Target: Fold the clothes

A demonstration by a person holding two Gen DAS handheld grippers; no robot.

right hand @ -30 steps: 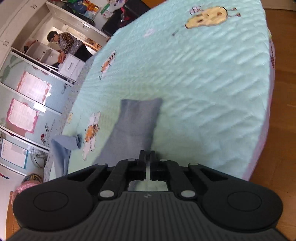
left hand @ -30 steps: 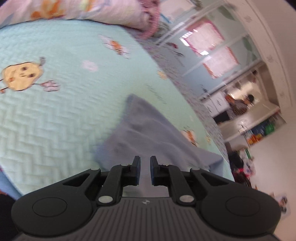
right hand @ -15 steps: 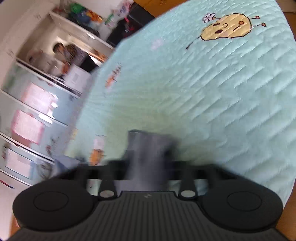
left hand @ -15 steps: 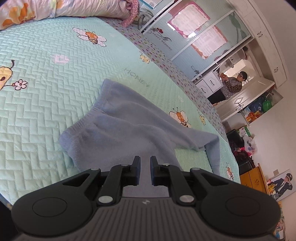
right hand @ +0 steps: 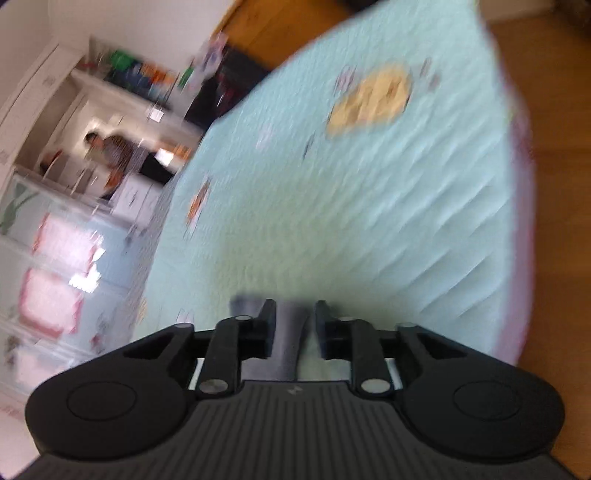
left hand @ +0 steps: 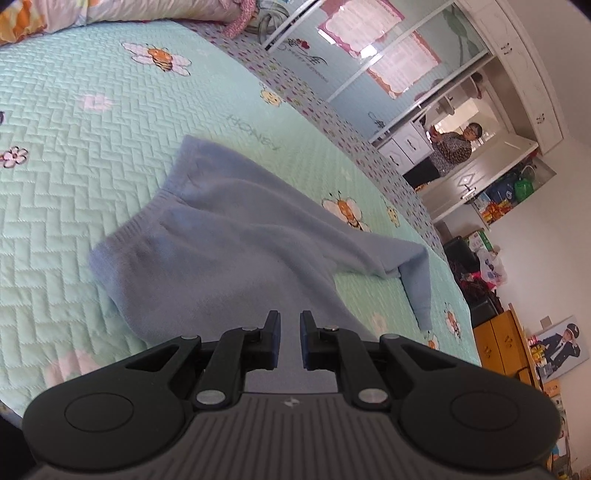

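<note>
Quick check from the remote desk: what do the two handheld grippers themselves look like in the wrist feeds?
Both match. The left gripper and right gripper have matte black linkage arms with silver pivot screws, a ribbed grey body bearing a small white logo, and round black discs at each side. The left's pads are dark blue. No cables or sleeves show.

Open quilt [left hand: 92, 177] around the garment [left hand: 229, 251] (pillows [left hand: 74, 11], seemingly, beyond).

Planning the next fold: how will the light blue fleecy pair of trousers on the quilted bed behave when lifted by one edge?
The light blue fleecy trousers will probably hang limp, since one leg already kinks sideways. They look light. The nap likely grips the mint quilted bedspread, so they would drag rather than slide.
</note>
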